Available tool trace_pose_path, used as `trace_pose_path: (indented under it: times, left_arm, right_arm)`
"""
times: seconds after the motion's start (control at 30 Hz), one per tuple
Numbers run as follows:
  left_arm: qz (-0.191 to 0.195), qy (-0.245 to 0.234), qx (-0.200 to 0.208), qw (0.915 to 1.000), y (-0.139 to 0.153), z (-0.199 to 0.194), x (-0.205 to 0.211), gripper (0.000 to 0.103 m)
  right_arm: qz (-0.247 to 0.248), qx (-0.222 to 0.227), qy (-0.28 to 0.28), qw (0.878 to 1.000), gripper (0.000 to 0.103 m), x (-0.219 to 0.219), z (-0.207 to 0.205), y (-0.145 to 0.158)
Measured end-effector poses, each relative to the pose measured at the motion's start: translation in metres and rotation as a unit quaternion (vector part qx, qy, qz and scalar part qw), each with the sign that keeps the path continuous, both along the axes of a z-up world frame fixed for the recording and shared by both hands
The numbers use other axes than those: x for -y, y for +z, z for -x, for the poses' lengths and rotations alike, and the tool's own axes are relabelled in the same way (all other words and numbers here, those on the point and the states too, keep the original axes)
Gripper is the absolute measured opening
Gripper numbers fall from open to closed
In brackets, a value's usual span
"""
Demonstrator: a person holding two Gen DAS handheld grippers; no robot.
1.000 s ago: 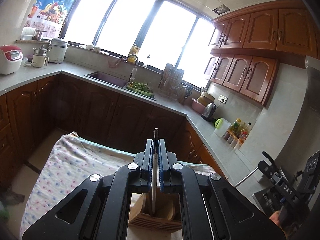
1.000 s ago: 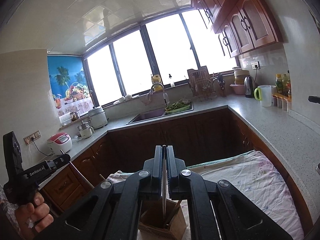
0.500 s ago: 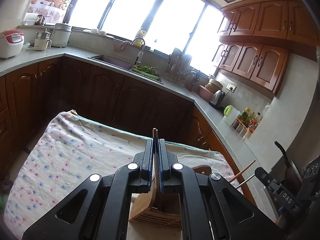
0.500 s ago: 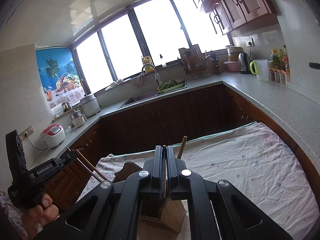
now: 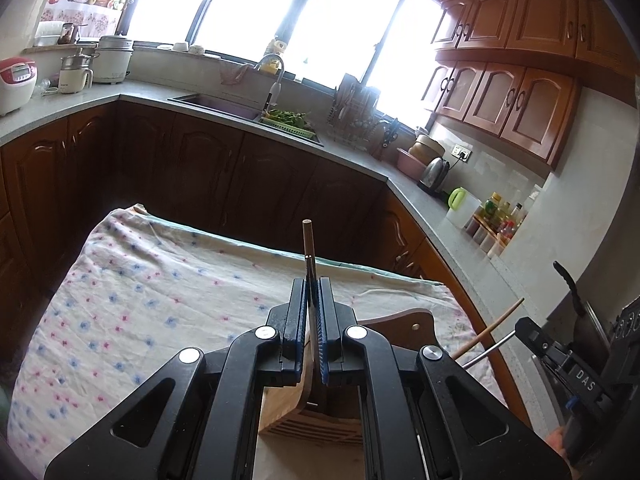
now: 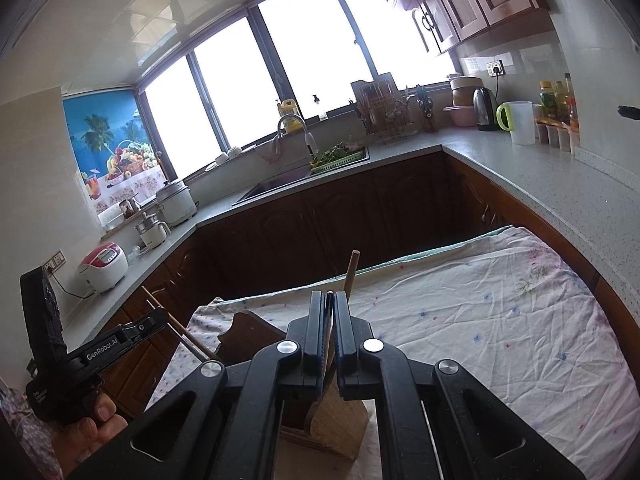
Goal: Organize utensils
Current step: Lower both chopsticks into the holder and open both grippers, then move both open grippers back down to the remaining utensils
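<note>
A flowered cloth (image 5: 140,300) covers the table, and a wooden holder (image 5: 312,412) stands on it, largely hidden under both grippers. The left gripper (image 5: 313,308) is pinched shut on a thin metal utensil (image 5: 309,268) over the holder; the right gripper (image 6: 329,320) is likewise clamped on a dark, thin utensil (image 6: 329,312). A wooden stick (image 6: 352,270) rises just beside it. Both utensils' lower ends are out of sight.

Two grippers were counted, the left gripper (image 5: 313,320) and the right gripper (image 6: 329,332). One wooden holder (image 5: 312,420), one flowered cloth (image 5: 160,300), one kettle (image 6: 485,109) and one rice cooker (image 6: 104,266) were seen.
</note>
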State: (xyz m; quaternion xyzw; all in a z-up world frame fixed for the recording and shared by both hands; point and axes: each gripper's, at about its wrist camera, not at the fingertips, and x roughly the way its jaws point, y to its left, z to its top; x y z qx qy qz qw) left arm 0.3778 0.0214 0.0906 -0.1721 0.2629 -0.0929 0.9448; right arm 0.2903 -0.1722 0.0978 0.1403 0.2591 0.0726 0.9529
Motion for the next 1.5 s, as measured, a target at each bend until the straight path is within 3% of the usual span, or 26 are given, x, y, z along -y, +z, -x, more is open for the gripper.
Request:
trace_pose_path:
  times: [0.17,0.2,0.23,0.27,0.4,0.47,0.57,0.63,1.07,1.5]
  left_arm:
    - [0.002,-0.006,-0.009,0.9999,0.001,0.000,-0.002,0.007]
    - [0.002,-0.007,-0.010,0.9999,0.001,0.002,-0.003,0.009]
    - [0.001,-0.006,-0.011,0.9999,0.000,0.003,-0.003,0.012]
    - [0.002,-0.004,-0.014,0.9999,0.000,0.006,-0.004,0.020]
    - [0.002,0.008,-0.015,0.9999,-0.001,0.021,-0.010,0.055]
    - [0.003,0.011,-0.015,0.9998,-0.001,0.031,-0.015,0.064]
    - [0.005,0.022,-0.022,0.9995,-0.003,0.049,-0.022,0.082]
    - [0.008,0.028,-0.025,0.9993,-0.006,0.062,-0.028,0.084]
    - [-0.002,0.019,-0.087,0.9961,-0.043,0.143,-0.031,0.086]
    - [-0.008,-0.003,-0.120,0.9927,-0.068,0.201,-0.018,0.086]
  right_arm:
    - [-0.014,-0.004,0.009,1.000,0.013,0.002,0.000,-0.001]
    - [-0.018,-0.002,0.013,1.000,0.017,0.002,0.001,0.000]
    - [-0.018,0.001,0.015,1.000,0.028,0.002,0.003,0.001]
    - [-0.017,0.005,0.015,1.000,0.036,0.001,0.006,0.002]
    - [-0.025,0.014,0.020,0.999,0.054,0.003,0.018,0.006]
    - [-0.028,0.016,0.021,0.999,0.075,0.005,0.025,0.007]
    - [-0.034,0.019,0.025,0.999,0.089,0.008,0.040,0.007]
    - [-0.038,0.017,0.026,0.999,0.097,0.011,0.050,0.005]
    - [-0.043,-0.008,0.021,0.999,0.099,0.025,0.121,-0.011]
    - [-0.037,-0.031,0.014,0.999,0.099,0.032,0.186,-0.037]
